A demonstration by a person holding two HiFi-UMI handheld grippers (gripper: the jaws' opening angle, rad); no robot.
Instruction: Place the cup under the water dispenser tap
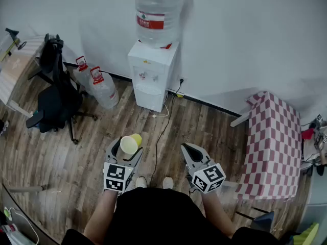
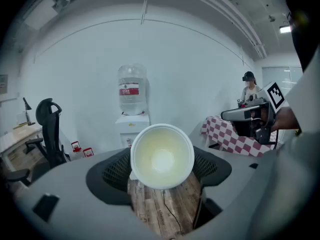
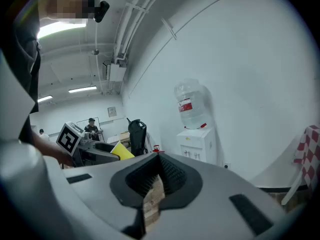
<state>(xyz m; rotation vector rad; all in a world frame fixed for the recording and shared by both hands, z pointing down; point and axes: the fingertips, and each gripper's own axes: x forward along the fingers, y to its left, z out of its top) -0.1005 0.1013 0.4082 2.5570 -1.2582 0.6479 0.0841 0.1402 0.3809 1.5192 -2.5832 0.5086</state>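
Note:
A yellow paper cup lies on its side between the jaws of my left gripper, which is shut on the cup. In the left gripper view the cup's pale inside faces the camera, its mouth toward me. The white water dispenser stands against the far wall with a big bottle on top, well ahead of both grippers. It also shows past the cup and at the right. My right gripper is shut with nothing in it, level with the left one, over the wooden floor.
A black office chair and two spare water bottles stand left of the dispenser. A red-checked table is at the right. A cable runs over the floor from the dispenser toward my feet. A desk is far left.

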